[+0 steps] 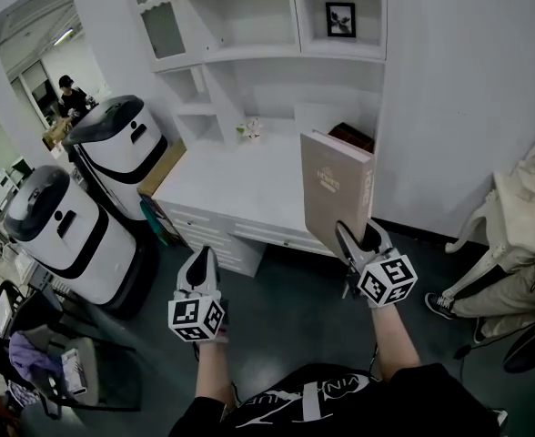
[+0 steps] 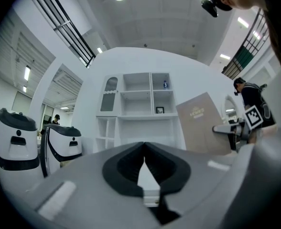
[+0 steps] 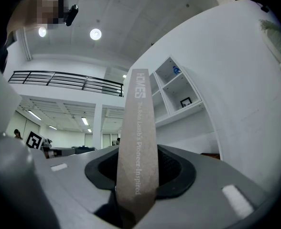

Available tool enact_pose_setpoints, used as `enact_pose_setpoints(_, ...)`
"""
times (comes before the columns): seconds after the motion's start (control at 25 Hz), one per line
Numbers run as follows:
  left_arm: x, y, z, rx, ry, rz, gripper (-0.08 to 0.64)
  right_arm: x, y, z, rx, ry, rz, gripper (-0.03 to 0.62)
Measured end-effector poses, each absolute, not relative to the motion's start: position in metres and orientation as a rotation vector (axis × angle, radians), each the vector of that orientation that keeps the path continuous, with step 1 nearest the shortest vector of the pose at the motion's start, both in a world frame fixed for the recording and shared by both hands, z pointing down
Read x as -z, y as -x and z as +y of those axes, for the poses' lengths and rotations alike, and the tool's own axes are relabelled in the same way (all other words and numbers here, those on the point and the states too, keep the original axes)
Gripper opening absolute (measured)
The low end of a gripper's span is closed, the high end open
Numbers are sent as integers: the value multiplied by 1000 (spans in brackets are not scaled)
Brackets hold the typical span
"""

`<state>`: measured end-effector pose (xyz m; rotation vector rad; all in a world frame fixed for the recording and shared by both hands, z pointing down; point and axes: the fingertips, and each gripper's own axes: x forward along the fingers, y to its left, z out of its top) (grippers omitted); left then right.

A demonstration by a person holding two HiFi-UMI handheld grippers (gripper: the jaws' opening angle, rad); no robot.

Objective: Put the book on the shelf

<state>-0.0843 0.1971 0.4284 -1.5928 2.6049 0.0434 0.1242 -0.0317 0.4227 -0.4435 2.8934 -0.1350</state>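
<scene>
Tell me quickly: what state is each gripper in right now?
Left gripper: closed, holding nothing.
Right gripper: closed on the book, which it holds upright.

Head camera high, steeply downward; left claw (image 1: 200, 260) and right claw (image 1: 358, 239) cameras level, toward one shared shelf (image 1: 249, 53).

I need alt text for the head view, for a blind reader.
The right gripper holds a beige book upright by its lower edge, in front of a white shelf unit. The left gripper is shut and empty.
</scene>
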Motion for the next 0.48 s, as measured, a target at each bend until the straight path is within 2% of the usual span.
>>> enact_pose_setpoints(0.48, -442, 111, 107, -64, 1707, 2552, 0, -425, -104, -96, 113, 524, 2875, 175)
